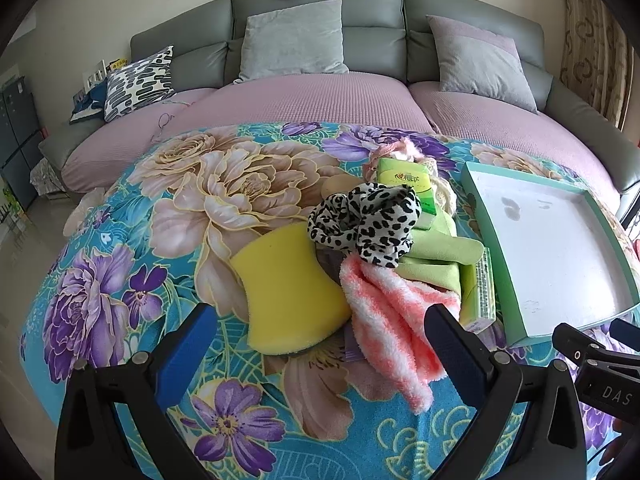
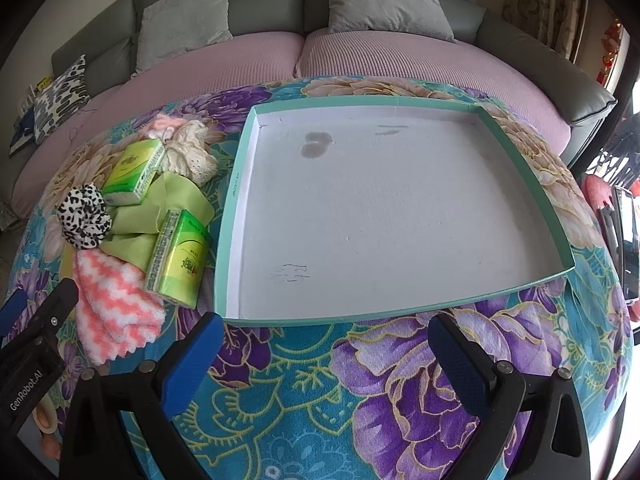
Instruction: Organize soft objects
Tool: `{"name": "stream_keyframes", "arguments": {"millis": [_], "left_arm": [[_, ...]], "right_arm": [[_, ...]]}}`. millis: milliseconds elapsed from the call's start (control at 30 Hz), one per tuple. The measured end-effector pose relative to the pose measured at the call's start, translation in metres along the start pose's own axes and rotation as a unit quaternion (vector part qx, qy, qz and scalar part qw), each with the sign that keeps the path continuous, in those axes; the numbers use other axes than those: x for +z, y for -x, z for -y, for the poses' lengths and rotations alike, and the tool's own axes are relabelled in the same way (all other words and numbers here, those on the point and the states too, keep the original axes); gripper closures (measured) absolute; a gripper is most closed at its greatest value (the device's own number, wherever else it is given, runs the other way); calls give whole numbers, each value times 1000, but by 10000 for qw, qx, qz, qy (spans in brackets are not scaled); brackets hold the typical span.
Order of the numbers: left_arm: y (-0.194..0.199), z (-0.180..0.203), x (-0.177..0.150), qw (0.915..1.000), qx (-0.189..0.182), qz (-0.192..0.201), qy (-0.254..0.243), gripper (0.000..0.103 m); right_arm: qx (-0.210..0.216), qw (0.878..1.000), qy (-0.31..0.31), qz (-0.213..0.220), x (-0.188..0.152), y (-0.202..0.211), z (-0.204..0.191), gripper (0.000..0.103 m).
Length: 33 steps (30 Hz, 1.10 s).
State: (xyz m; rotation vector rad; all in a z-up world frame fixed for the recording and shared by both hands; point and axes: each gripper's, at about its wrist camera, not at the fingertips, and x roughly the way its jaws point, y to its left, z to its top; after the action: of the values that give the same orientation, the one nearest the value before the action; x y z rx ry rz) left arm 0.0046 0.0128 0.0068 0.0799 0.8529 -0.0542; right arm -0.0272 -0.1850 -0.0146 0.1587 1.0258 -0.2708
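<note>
Floral cloth (image 2: 304,392) is covering the table where we are working. We are holding the left gripper (image 1: 320,344) with its fingers spread wide and empty, just before the yellow sponge (image 1: 286,292) and the pink striped towel (image 1: 396,332). A spotted scrunchie (image 1: 366,222) is lying on green cloth (image 1: 440,258), with two tissue packs (image 2: 180,258) beside it. We are holding the right gripper (image 2: 326,354) spread and empty, near the tray (image 2: 236,184), which is sitting just right of the pile.
</note>
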Motion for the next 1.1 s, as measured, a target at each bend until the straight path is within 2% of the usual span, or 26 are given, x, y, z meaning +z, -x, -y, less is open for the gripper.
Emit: {"name": "stream_keyframes", "arguments": {"millis": [1100], "left_arm": [[0, -4, 0, 9999, 11, 19, 107, 0]], "right_arm": [[-2, 10000, 15, -10, -1, -1, -2, 0]]}}
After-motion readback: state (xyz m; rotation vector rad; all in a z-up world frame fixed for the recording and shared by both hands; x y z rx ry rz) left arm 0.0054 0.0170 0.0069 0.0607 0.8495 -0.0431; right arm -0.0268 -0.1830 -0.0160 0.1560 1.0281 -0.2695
